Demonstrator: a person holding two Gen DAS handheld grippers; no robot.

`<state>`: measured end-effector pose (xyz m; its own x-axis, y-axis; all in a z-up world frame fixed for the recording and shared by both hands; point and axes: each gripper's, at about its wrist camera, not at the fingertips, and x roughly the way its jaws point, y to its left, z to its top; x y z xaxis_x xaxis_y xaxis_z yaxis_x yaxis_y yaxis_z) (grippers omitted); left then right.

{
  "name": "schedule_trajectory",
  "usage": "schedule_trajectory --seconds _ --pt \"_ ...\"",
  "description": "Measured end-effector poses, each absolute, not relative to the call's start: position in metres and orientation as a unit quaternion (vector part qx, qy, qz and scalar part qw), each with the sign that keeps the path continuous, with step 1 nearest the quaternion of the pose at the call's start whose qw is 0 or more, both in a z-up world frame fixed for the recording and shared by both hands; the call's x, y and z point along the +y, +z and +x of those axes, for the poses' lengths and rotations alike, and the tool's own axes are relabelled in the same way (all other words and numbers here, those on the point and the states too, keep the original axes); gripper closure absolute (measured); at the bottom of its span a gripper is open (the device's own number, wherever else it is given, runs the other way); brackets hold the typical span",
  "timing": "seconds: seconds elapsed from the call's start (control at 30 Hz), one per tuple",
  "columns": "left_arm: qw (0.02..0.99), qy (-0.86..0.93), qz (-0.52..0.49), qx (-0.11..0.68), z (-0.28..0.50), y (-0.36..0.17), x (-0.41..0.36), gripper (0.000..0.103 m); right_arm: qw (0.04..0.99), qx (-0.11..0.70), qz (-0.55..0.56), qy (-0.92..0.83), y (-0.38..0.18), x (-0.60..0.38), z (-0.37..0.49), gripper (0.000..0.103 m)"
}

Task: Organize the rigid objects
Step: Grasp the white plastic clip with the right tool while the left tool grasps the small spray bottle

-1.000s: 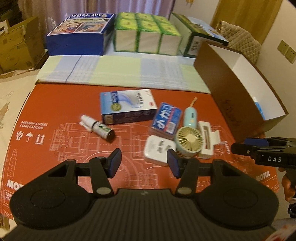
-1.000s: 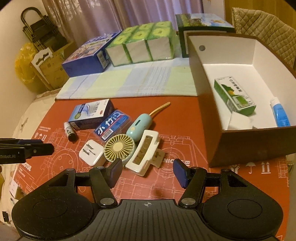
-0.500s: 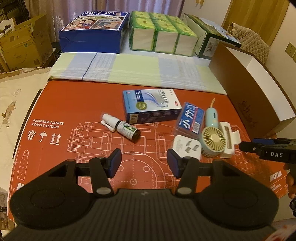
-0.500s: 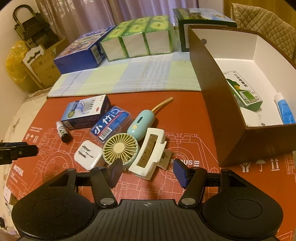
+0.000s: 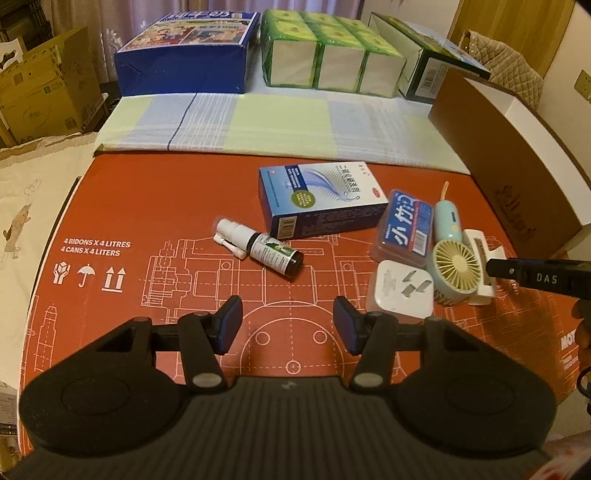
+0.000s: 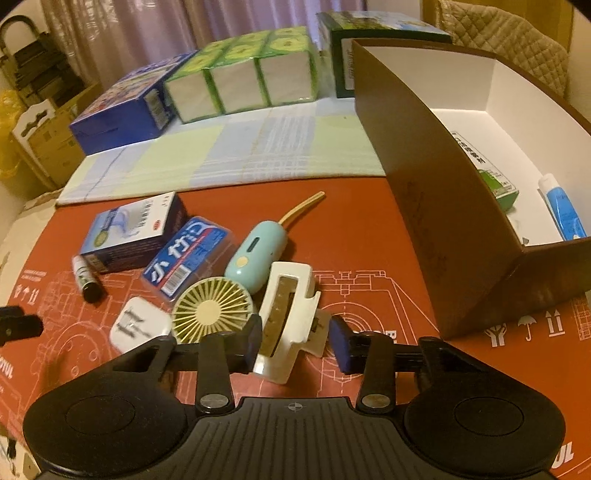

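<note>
Right wrist view, nearest first: right gripper (image 6: 293,338) lowered around the white hair clip (image 6: 286,317), jaws just now closing, left pad at the clip's edge, right pad seemingly a sliver short, so not yet a firm hold. Just beyond: mini fan (image 6: 212,314), white plug (image 6: 138,326), teal handle (image 6: 256,254), blue card box (image 6: 188,258). Farther right: brown storage box (image 6: 436,206) with a green carton and a blue tube inside. Left gripper (image 5: 288,325) half open, empty, hovering short of the spray bottle (image 5: 266,251). Likely step: grasping the clip. Next: finish closing squarely, lift clear of the fan, carry over the box wall.

Home: curtains (image 6: 155,33), quilted chair (image 6: 509,33)
</note>
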<state>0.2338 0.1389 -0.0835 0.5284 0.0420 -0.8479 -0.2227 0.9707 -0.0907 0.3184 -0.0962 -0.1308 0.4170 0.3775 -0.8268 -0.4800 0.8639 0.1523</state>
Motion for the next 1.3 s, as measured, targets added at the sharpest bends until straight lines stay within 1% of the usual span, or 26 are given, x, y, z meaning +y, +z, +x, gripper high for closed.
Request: schedule_trajectory --seconds 0.23,0.4,0.63,0.87,1.03,1.17,1.3 --pt "0.865 0.081 -0.104 0.484 0.248 -0.099 0.141 0.053 0.832 0.492 -0.067 0.248 -0.145 -0.097 0.325 0.072" --pt "0.864 0.089 -0.12 0.481 0.26 -0.105 0.146 0.053 0.835 0.494 -0.077 0.23 -0.149 -0.106 0.33 0.078" --pt "0.857 0.118 -0.149 0.48 0.285 -0.117 0.155 0.053 0.835 0.501 -0.07 0.216 -0.149 -0.111 0.335 0.079" --pt "0.852 0.132 -0.133 0.49 0.301 -0.13 0.16 0.054 0.836 0.5 -0.067 0.216 -0.148 -0.108 0.34 0.079" --pt "0.849 0.133 -0.117 0.497 0.293 -0.133 0.169 0.054 0.837 0.498 -0.062 0.218 -0.147 -0.102 0.344 0.08" --pt "0.848 0.134 -0.103 0.503 0.283 -0.135 0.18 0.057 0.836 0.499 -0.059 0.222 -0.146 -0.097 0.348 0.08" --pt "0.856 0.116 -0.071 0.498 0.279 -0.131 0.183 0.057 0.835 0.501 -0.055 0.223 -0.146 -0.095 0.351 0.08"
